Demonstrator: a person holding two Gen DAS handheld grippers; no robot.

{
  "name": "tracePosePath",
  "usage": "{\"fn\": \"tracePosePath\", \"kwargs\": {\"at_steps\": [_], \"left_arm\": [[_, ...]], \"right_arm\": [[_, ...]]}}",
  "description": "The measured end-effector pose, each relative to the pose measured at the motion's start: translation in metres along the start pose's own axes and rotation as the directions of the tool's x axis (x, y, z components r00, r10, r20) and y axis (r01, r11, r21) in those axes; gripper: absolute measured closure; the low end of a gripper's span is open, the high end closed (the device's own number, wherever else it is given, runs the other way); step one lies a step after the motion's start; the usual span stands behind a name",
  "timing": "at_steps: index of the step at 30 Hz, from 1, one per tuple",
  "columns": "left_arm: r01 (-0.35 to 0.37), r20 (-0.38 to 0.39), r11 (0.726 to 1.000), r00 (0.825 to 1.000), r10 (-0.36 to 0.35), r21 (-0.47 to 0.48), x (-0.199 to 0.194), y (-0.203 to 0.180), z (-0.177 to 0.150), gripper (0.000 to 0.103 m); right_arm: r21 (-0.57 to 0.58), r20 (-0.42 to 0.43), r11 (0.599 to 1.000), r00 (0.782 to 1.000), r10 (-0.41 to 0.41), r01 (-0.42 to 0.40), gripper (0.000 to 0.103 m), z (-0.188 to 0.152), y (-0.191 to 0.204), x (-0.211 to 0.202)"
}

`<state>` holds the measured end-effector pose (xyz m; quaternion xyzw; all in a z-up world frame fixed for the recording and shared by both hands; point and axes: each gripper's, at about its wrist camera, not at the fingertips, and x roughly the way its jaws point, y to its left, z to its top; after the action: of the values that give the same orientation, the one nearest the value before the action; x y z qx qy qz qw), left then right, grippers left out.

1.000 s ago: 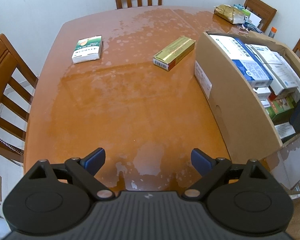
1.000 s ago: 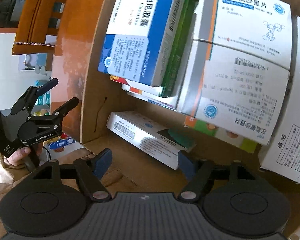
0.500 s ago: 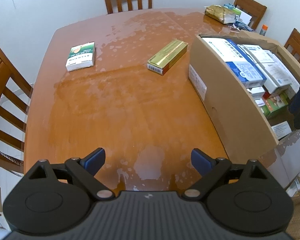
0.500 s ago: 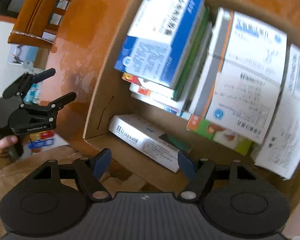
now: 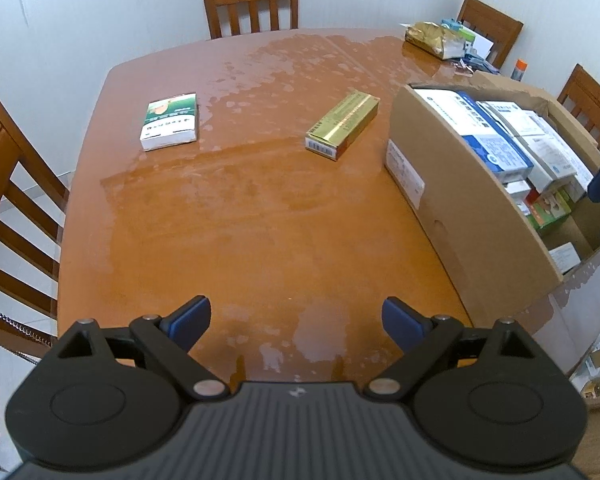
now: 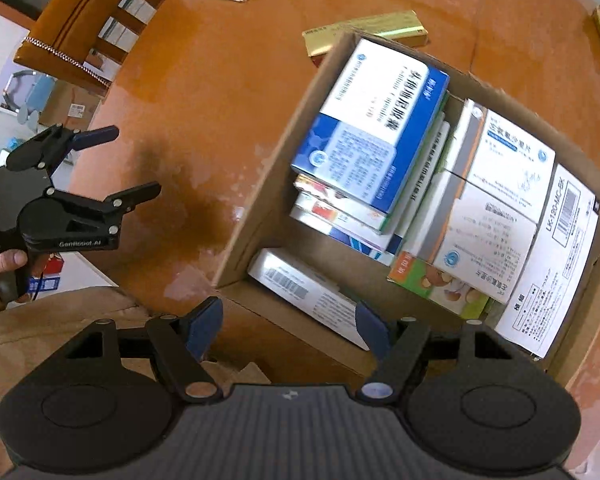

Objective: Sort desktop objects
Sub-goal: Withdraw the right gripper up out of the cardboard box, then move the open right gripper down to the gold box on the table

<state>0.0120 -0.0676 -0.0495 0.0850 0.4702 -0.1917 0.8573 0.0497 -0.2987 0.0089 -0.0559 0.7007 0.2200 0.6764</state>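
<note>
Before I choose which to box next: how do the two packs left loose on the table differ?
The green-and-white pack is short, broad and matte; the gold pack is long, narrow and shiny. The gold pack lies close to the cardboard box, the green-and-white pack far from it, near the table's edge. Both lie flat, untouched.

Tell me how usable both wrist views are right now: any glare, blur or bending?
Left wrist view: sharp, but pale glare patches streak the table, and fisheye bows its edges and the cardboard box. Right wrist view: slight motion blur softens print on the blue-and-white box; a dark shadow lies on the table beside the cardboard box.
</note>
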Motion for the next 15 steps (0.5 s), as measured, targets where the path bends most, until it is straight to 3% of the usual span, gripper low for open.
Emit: {"fn": "tracePosePath", "kwargs": {"at_steps": [9,12,15], "left_arm": [[-0.002,0.016,1.0,1.0,0.002,-0.008,0.003,0.04,0.004,0.01],[-0.011,0.015,1.0,1.0,0.011,-0.019,0.007,0.058,0.009,0.01],[-0.03,0.011,0.999,0.999,0.031,-0.023,0.014,0.076,0.017,0.01]], "right_arm": [[-0.027,0.09,0.999,0.995,-0.037,0.04,0.025,0.03,0.056,-0.012],[-0.026,0.145,0.998,0.988,-0.059,0.063,0.025,0.043,0.078,-0.004],[0.012,0.186,0.999,0.982,-0.033,0.031,0.025,0.057,0.095,0.013]]}}
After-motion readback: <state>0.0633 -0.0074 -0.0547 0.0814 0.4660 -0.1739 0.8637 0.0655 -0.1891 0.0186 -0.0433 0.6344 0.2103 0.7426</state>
